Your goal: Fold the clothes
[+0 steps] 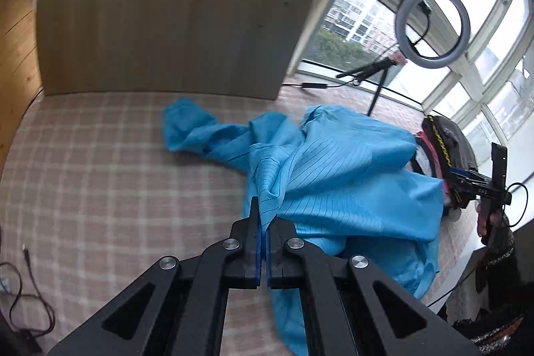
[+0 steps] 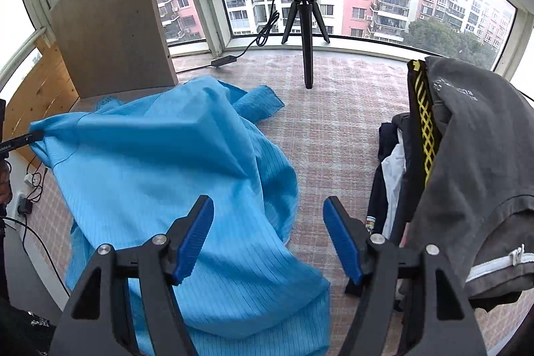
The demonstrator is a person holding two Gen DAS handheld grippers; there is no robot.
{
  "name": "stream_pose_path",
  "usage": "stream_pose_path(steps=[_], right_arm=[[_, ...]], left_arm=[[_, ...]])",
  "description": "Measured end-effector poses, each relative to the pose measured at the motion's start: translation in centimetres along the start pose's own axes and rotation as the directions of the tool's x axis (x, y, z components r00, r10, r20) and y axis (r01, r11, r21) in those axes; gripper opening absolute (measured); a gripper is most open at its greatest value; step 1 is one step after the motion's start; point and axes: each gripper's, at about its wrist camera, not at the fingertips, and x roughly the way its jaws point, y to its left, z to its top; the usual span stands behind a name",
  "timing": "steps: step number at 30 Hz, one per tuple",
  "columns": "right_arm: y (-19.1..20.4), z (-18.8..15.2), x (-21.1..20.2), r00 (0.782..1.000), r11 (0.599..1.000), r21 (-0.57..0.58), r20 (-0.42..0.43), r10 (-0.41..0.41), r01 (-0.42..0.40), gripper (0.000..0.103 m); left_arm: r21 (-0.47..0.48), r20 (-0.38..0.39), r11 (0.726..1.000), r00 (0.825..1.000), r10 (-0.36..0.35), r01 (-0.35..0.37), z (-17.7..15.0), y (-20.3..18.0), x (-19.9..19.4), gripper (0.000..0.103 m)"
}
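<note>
A light blue pinstriped garment (image 1: 333, 169) lies bunched on the checked pink cloth surface (image 1: 100, 172). My left gripper (image 1: 265, 219) is shut on a pinched edge of the blue garment, lifting a ridge of fabric. In the right wrist view the same blue garment (image 2: 167, 175) spreads below, pulled up at its left corner by the left gripper (image 2: 36, 135). My right gripper (image 2: 268, 222) stands open above the garment's right side, with nothing pressed between its blue pads (image 2: 197, 239). In the left wrist view the right gripper (image 1: 474, 182) shows at the far right, held by a hand.
A pile of clothes topped by a grey garment (image 2: 467, 172) stands at the right. A ring light on a black tripod (image 2: 307, 22) sits near the window. A wooden board (image 1: 167, 9) stands upright at the back. Cables and a plug (image 2: 26, 189) lie at the left edge.
</note>
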Motion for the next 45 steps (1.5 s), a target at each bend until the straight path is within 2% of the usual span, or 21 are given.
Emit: stream_pose_path(steps=[2,4,5,6,11,14,17,19,21,22,23,24,27,29,33,36,40,41,43,44,45], right_arm=[[1.5,0.7,1.3,0.999,0.999,-0.032,-0.013,0.029,-0.029,0.067],[3.2,1.2,3.1,0.997,0.996,-0.068,-0.042,0.057,-0.060,0.067],[4.1,1.5,4.0,0.996,0.993,-0.086,-0.062,0.071,-0.077,0.067],[5.2,1.6,5.0,0.991,0.989,-0.106,-0.086,0.099,-0.108,0.067],[11.2,2.0,9.4,0.966,0.945,-0.237,-0.179,0.185,-0.225,0.067],[14.1,2.6,11.6,0.973,0.923,-0.332,-0.188,0.136,-0.194,0.069],[15.7,3.3,14.2,0.983,0.906,-0.408,-0.177,0.040,-0.110,0.072],[15.7,3.8,15.8,0.977,0.903,-0.405,-0.200,0.067,-0.145,0.072],[15.7,4.1,17.1,0.954,0.905,-0.343,-0.247,0.172,-0.252,0.071],[15.8,4.0,17.6,0.936,0.903,-0.303,-0.272,0.225,-0.305,0.064],[16.0,3.8,17.6,0.917,0.899,-0.267,-0.298,0.266,-0.347,0.027],[16.3,3.7,17.6,0.901,0.894,-0.239,-0.314,0.299,-0.380,0.003],[15.8,4.2,14.2,0.932,0.901,-0.261,-0.203,0.301,-0.348,0.003],[13.3,6.1,10.7,0.951,0.933,-0.191,-0.108,0.290,-0.306,0.002],[8.1,10.7,-0.4,0.978,0.981,-0.120,0.124,0.167,-0.152,0.002],[6.8,12.0,-10.0,0.957,0.996,-0.090,0.287,0.040,-0.014,0.002],[8.3,10.4,-20.9,0.899,0.998,-0.058,0.435,0.046,-0.023,0.002],[9.7,9.6,-21.9,0.897,0.998,-0.065,0.441,0.029,0.000,0.002],[12.1,8.0,-21.6,0.923,0.996,-0.084,0.384,0.014,0.020,0.005],[13.0,7.0,-20.1,0.941,0.997,-0.072,0.339,0.010,0.016,0.019],[13.9,6.0,-18.6,0.956,0.998,-0.060,0.293,0.007,0.012,0.051]], left_arm=[[-0.064,-0.068,0.984,0.984,0.163,-0.167,-2.8,4.2,-0.4,0.001],[-0.096,-0.155,0.939,0.937,0.313,-0.329,-5.3,7.6,-0.3,0.001],[-0.107,-0.192,0.916,0.912,0.364,-0.388,-6.4,9.0,-0.3,0.001],[-0.117,-0.204,0.911,0.907,0.368,-0.396,-6.8,9.4,-0.2,0.001],[-0.117,-0.138,0.935,0.938,0.318,-0.335,-6.4,8.3,-0.6,0.005],[-0.107,-0.084,0.952,0.957,0.278,-0.286,-5.4,7.5,-0.8,0.002],[-0.099,-0.056,0.955,0.960,0.274,-0.279,-4.4,7.1,-0.8,0.001],[-0.109,-0.043,0.957,0.963,0.267,-0.270,-3.7,7.2,-1.0,0.001],[-0.124,-0.028,0.956,0.964,0.264,-0.266,-2.7,7.4,-1.1,0.001],[-0.128,-0.019,0.957,0.965,0.260,-0.260,-1.9,7.3,-1.1,0.000],[-0.121,-0.009,0.959,0.966,0.257,-0.256,-1.1,6.8,-1.2,0.000],[-0.105,0.005,0.961,0.966,0.259,-0.257,-0.2,5.9,-1.3,0.000],[-0.024,0.052,0.977,0.976,0.212,-0.211,3.6,2.7,-1.5,0.000],[0.070,0.086,0.981,0.981,0.172,-0.178,6.5,-0.6,-2.0,0.000],[0.249,0.184,0.964,0.982,0.051,-0.097,11.6,-7.0,-5.7,0.000],[0.318,0.234,0.948,0.971,-0.054,-0.024,12.9,-8.4,-9.8,0.000],[0.330,0.256,0.944,0.962,-0.091,0.001,11.4,-4.9,-13.8,0.000],[0.318,0.247,0.948,0.965,-0.084,0.002,10.4,-3.1,-14.4,0.000],[0.275,0.226,0.960,0.974,-0.012,-0.052,7.5,1.2,-14.9,0.000],[0.251,0.208,0.964,0.978,0.033,-0.086,5.9,3.5,-15.0,0.000],[0.223,0.176,0.967,0.981,0.080,-0.119,3.8,6.3,-14.8,0.000]])
